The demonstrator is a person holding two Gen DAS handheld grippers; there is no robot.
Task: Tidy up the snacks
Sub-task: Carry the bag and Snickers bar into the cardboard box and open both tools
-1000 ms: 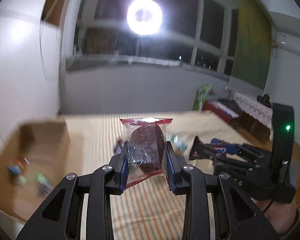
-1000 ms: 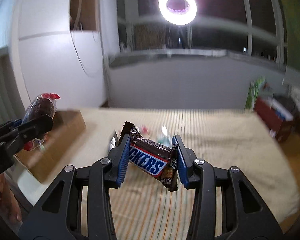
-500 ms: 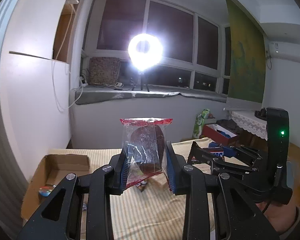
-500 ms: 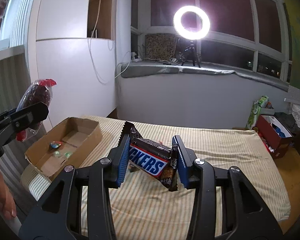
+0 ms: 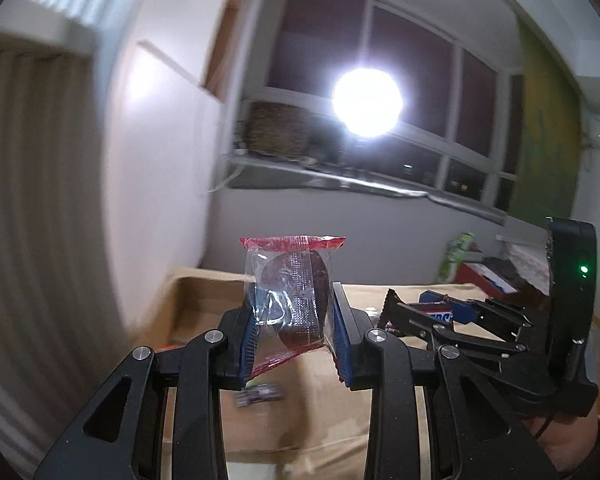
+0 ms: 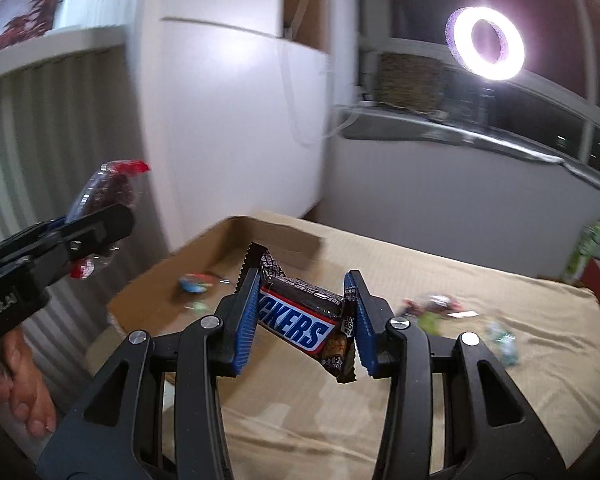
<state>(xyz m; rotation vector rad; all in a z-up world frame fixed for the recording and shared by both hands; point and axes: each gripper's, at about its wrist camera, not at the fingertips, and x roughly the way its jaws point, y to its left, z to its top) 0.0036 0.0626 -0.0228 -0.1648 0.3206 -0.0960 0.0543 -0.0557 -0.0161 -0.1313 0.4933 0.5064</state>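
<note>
My left gripper (image 5: 294, 320) is shut on a clear packet with red ends and a dark brown snack (image 5: 292, 284) inside, held upright above the cardboard box (image 5: 204, 304). My right gripper (image 6: 304, 312) is shut on a Snickers bar (image 6: 300, 316), tilted between the blue pads, near the open box (image 6: 228, 256) on the striped bed. In the right wrist view the left gripper (image 6: 96, 216) and its packet (image 6: 108, 188) show at the left, over the box's near side. In the left wrist view the right gripper (image 5: 432, 312) sits to the right with the bar.
The box holds a few small wrapped sweets (image 6: 196, 282). More loose snacks (image 6: 436, 306) lie on the beige bedspread (image 6: 500, 360) to the right. A white cupboard (image 6: 228, 120) stands behind the box. A ring light (image 6: 485, 49) glares from the window sill.
Both grippers swung left toward the cardboard box, each keeping its snack. The box now sits closer and more central in both views.
</note>
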